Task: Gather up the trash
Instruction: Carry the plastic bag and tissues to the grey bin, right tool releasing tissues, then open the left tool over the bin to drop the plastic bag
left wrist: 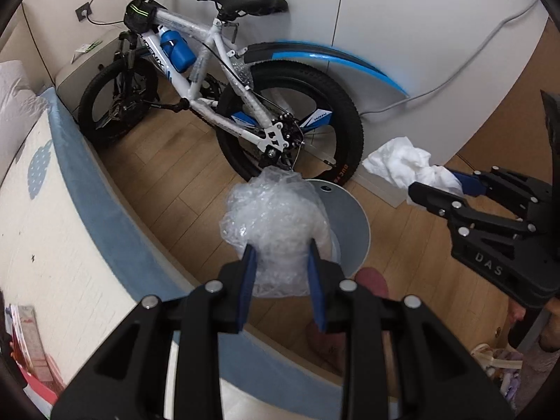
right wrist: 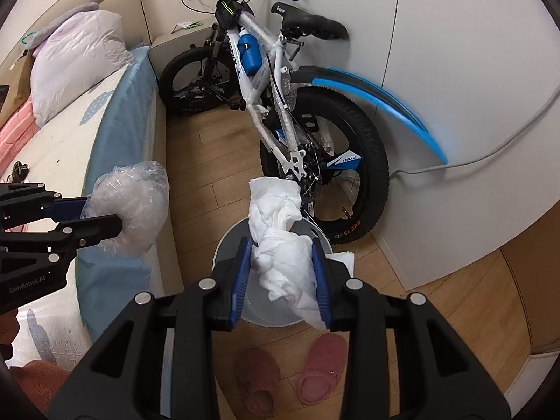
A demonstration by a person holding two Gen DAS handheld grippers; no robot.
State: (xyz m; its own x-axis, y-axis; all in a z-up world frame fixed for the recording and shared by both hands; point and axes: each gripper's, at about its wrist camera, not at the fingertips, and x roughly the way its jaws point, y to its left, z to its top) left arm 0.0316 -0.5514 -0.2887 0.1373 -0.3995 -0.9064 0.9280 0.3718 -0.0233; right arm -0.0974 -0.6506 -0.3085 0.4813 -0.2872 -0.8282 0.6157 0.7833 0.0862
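Note:
My left gripper (left wrist: 281,287) is shut on a crumpled wad of clear bubble wrap (left wrist: 276,224), held in the air above the grey round trash bin (left wrist: 353,224) on the floor. My right gripper (right wrist: 281,280) is shut on a bunch of white tissue paper (right wrist: 280,231), held over the same bin (right wrist: 227,241). In the left wrist view the right gripper (left wrist: 437,189) with its tissue (left wrist: 402,164) hangs to the right of the bin. In the right wrist view the left gripper (right wrist: 101,220) with the bubble wrap (right wrist: 129,206) hovers left of the bin, by the bed.
A white and blue bicycle (left wrist: 217,87) leans on the wall just behind the bin. A bed with a blue-edged mattress (right wrist: 119,133) runs along the left. Pink slippers (right wrist: 290,374) lie on the wooden floor in front of the bin. A grey cable (right wrist: 490,154) trails down the wall.

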